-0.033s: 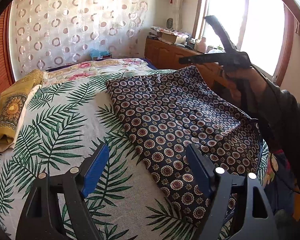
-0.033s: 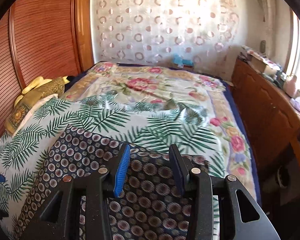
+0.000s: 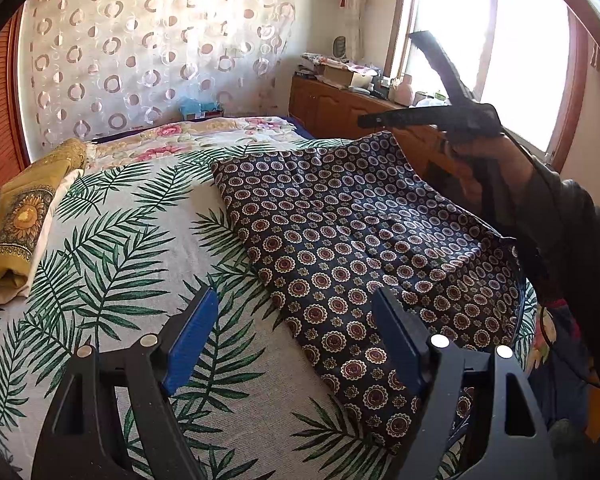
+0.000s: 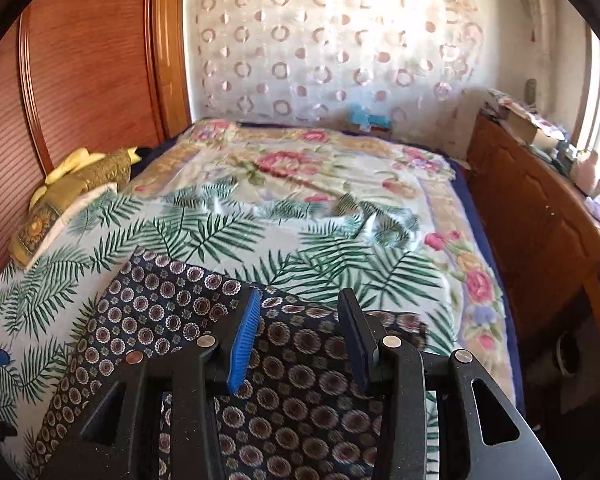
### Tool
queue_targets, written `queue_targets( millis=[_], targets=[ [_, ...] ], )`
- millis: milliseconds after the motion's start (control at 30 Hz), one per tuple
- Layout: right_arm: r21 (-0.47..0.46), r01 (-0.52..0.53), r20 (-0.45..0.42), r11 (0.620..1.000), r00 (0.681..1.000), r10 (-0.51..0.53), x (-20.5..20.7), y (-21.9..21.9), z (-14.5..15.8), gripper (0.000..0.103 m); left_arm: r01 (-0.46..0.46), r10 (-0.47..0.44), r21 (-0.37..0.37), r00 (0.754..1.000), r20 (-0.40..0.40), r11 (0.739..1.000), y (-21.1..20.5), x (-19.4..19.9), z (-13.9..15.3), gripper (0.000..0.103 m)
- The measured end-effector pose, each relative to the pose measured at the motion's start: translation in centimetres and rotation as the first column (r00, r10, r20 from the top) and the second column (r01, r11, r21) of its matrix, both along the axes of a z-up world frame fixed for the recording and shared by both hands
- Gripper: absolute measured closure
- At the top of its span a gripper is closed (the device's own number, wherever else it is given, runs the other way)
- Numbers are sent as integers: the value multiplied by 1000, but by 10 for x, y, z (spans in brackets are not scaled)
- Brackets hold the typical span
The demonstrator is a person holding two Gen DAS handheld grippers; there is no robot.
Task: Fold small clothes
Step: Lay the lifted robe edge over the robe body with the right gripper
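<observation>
A dark navy cloth with round medallion prints lies spread on the palm-leaf bedsheet, running from the bed's middle to its right edge. My left gripper hovers open over the cloth's near left edge, with only sheet and cloth below its blue pads. My right gripper stands partly open just above the cloth at its far end, with nothing pinched between the pads. In the left wrist view a sleeved hand holds that right gripper over the cloth's far right corner.
A folded yellow patterned pile sits at the bed's left edge by the wooden headboard. A floral blanket covers the far half of the bed. A cluttered wooden cabinet runs along the right under the window.
</observation>
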State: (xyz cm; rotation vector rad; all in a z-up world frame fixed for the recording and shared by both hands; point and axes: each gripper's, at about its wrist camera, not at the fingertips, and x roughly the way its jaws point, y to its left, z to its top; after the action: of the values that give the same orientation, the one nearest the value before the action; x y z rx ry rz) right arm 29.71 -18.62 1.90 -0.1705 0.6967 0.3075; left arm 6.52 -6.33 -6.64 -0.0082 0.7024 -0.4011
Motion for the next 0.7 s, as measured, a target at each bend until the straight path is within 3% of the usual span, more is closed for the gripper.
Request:
queue_targets(
  millis=[167, 333, 467, 633, 700],
  targets=[
    [-64, 86, -119, 994, 989, -94, 39, -21, -35, 61, 3, -3, 3, 1000, -5, 1000, 0, -2, -3, 23],
    [-67, 111, -139, 992, 983, -119, 47, -33, -43, 61, 9, -9, 4, 1000, -17, 1000, -1, -3, -7, 23],
    [-64, 106, -86, 992, 990, -112, 22, -33, -28, 61, 28, -27, 15, 999, -35, 1000, -6, -3, -11, 23],
    [-43, 44, -12, 998, 999, -44, -46, -29, -1, 61, 58, -57, 32, 997, -46, 998, -14, -7, -13, 23],
    [-34, 20, 15, 999, 1000, -19, -73, -32, -1, 53, 66, -64, 34, 997, -53, 997, -17, -8, -16, 23]
  ],
)
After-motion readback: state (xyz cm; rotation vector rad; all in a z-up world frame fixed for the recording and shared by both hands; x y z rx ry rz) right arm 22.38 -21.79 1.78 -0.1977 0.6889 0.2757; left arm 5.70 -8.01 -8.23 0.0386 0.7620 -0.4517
